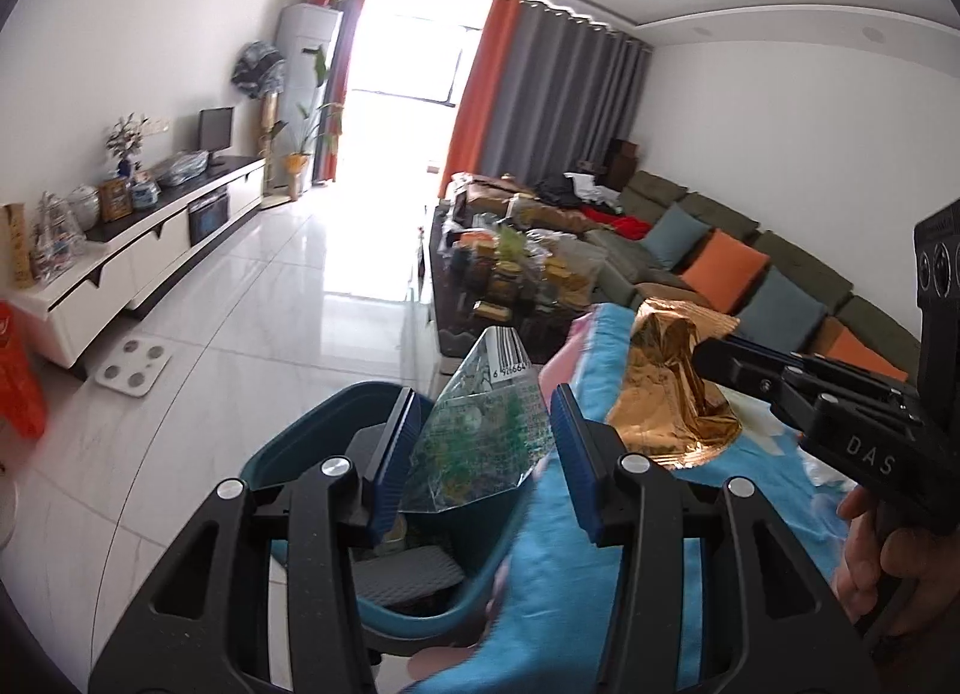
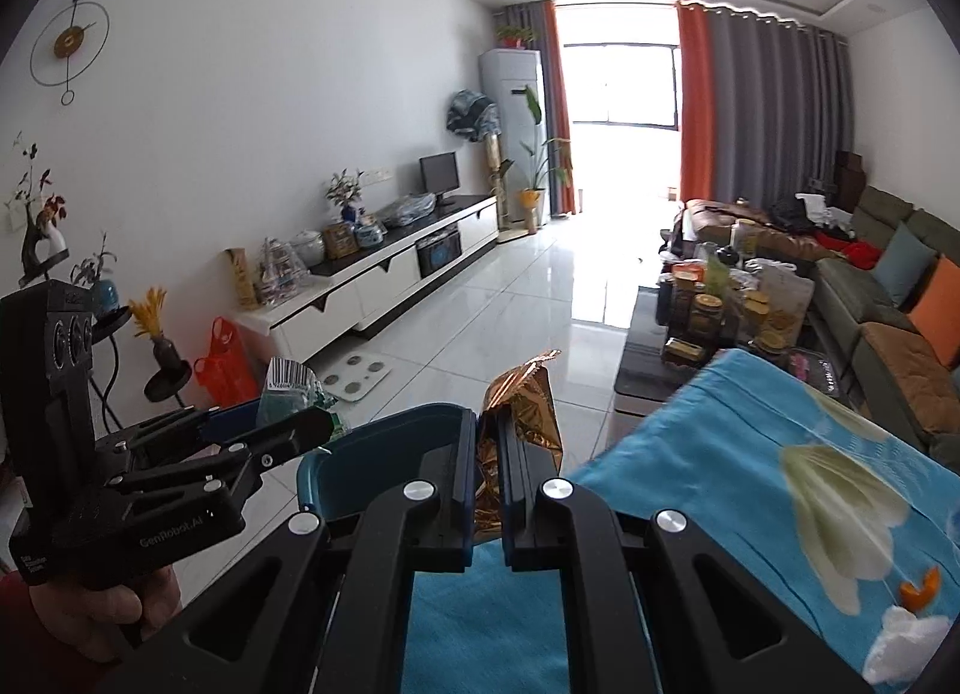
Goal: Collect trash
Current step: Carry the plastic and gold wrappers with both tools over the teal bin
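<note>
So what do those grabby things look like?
Both tongs, left and right, are black plastic with cut-out arms, silver round bolts and blue ribbed pads. One body reads "DAS", the other "GenRobot.AI". A black box with round lenses sits on top. A red sleeve shows.

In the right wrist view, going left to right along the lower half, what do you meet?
Left tool holding the clear barcoded wrapper → teal bin → gold foil wrapper pinched in the right tool → blue flowered cloth.
</note>
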A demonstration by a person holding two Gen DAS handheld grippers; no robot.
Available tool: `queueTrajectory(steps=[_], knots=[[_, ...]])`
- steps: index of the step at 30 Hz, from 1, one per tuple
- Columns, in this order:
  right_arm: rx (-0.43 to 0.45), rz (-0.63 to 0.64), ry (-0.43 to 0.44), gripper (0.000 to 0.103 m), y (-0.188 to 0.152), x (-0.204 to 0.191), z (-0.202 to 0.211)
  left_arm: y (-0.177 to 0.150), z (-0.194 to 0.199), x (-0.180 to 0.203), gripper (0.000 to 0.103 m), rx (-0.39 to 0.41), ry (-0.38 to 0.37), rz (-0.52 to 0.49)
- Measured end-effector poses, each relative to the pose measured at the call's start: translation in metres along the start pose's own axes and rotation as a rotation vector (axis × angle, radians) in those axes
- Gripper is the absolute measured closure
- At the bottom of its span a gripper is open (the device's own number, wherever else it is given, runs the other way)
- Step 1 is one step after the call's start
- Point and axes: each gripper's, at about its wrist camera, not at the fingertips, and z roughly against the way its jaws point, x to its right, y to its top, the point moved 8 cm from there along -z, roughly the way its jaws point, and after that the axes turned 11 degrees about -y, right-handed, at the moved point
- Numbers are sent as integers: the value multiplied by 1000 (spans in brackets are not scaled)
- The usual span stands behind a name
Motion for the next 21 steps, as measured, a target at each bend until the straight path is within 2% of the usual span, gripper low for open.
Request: queueTrajectory(steps=[4,9,10,21], knots=[[-41,28,41,98,1,-22,-22,-10,2,-29,58,-23,31,32],[-87,51,72,98,-1,-38,-48,-25,-13,-55,58,-70,44,71],[-101,54,77,98,-2,-41,-54,-25,-28,-51,58,-76,47,74],[-220,64,126,98,-19,-58,-98,-50,-86,-66,58,-143,74,116]])
